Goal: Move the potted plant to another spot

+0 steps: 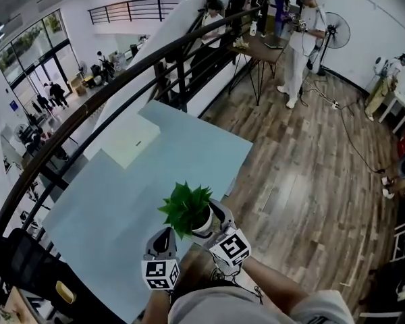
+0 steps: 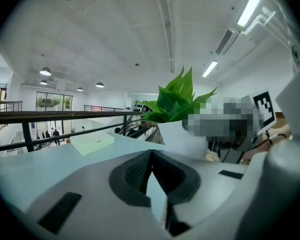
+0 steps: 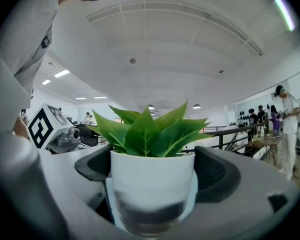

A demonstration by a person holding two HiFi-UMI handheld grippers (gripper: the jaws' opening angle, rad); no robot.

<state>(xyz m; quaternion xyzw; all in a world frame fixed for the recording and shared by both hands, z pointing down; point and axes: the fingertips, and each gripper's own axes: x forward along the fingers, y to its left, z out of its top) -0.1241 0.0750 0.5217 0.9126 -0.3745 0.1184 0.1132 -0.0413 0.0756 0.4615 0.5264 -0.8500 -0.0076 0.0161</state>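
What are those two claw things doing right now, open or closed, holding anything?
Left gripper: closed, with nothing between its jaws.
Right gripper: closed on the potted plant, gripping its white pot.

Plant [image 1: 187,208] sits between the right gripper [image 1: 209,219] jaws at the table [image 1: 121,208] near edge, left gripper [image 1: 163,236] just beside it on the left, a flat box [image 1: 129,140] on the table's far side, railing [image 1: 101,93] beyond the table's left edge, floor [image 1: 304,167] to the right.
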